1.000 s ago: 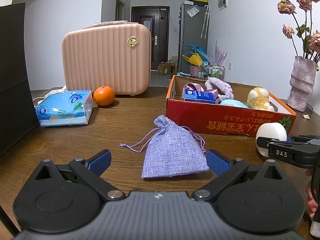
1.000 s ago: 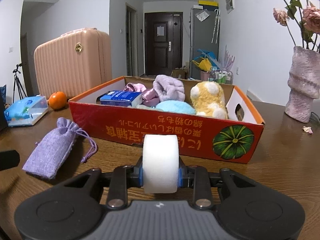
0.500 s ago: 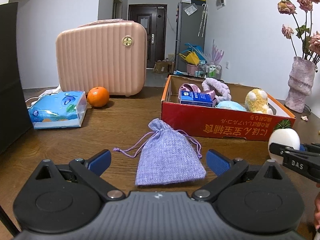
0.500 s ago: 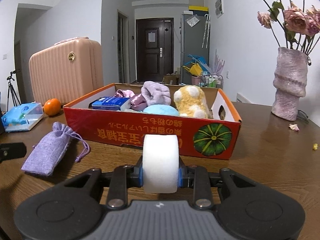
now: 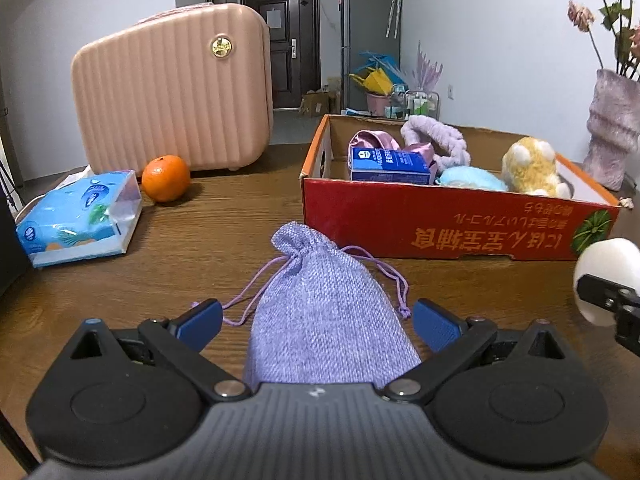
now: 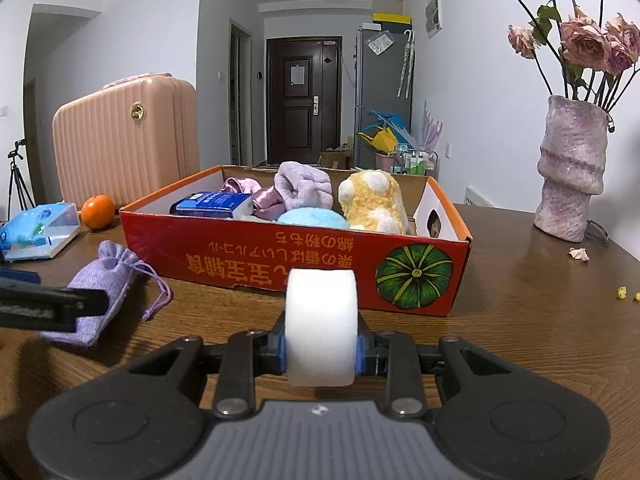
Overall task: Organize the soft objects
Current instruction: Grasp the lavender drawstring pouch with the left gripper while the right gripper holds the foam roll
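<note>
A lilac drawstring pouch (image 5: 320, 312) lies flat on the wooden table, between the wide-apart blue pads of my open left gripper (image 5: 318, 322); the pads do not touch it. The pouch (image 6: 102, 280) also shows at the left of the right wrist view, partly behind the left gripper's finger. My right gripper (image 6: 320, 350) is shut on a white foam sponge (image 6: 320, 326), held just above the table in front of the red cardboard box (image 6: 304, 268). The box (image 5: 460, 228) holds a yellow plush, a blue puff, a lilac headband, pink satin cloth and a blue packet.
A pink hard case (image 5: 176, 88) stands at the back left, with an orange (image 5: 166, 178) and a tissue pack (image 5: 80, 220) in front of it. A pink vase (image 6: 572, 168) with dried roses stands at the right. Petal crumbs (image 6: 580, 254) lie near it.
My left gripper has moved forward and slightly down over the pouch, which now lies between its pads. The right gripper holds the sponge as before.
</note>
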Action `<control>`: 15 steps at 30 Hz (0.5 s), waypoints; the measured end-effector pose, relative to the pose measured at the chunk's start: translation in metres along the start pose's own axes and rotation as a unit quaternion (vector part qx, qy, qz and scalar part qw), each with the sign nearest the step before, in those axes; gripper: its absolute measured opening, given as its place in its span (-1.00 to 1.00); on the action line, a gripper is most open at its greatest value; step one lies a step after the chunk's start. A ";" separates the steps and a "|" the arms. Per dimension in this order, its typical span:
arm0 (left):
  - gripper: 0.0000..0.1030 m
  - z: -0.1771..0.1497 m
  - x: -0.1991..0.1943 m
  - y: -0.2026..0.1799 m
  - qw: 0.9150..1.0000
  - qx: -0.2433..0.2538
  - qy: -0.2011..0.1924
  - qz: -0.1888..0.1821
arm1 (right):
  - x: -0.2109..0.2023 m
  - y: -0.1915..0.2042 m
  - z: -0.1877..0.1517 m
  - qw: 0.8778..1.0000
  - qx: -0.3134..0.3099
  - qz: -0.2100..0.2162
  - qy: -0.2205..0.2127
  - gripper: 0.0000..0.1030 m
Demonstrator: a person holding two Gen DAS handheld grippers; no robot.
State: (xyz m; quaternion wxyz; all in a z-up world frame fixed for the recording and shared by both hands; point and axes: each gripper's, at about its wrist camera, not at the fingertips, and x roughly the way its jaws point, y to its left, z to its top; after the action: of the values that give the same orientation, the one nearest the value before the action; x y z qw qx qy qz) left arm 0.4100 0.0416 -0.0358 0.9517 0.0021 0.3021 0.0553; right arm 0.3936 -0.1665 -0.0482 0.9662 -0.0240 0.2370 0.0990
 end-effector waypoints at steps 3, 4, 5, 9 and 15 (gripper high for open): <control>1.00 0.002 0.013 -0.002 1.000 0.003 0.014 0.005 | 0.001 0.000 0.000 1.000 -0.001 0.000 0.001 -0.45; 1.00 0.003 0.017 -0.003 1.000 0.003 0.020 0.007 | 0.001 0.000 0.000 1.000 -0.001 0.000 0.002 -0.45; 1.00 0.004 0.020 -0.002 1.000 0.002 0.024 0.008 | 0.001 0.000 0.000 1.000 -0.002 0.000 0.002 -0.45; 1.00 0.006 0.026 0.003 0.999 -0.010 0.031 0.015 | 0.001 0.001 0.000 1.000 -0.001 0.001 0.002 -0.44; 0.67 0.005 0.030 0.004 0.999 -0.008 0.044 0.010 | 0.001 0.001 0.000 1.000 -0.001 0.000 0.002 -0.45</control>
State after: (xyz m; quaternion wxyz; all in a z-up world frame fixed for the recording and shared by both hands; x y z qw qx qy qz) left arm 0.4365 0.0492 -0.0492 0.9369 -0.0048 0.3429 0.0674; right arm 0.3939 -0.1657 -0.0488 0.9657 -0.0250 0.2386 0.0996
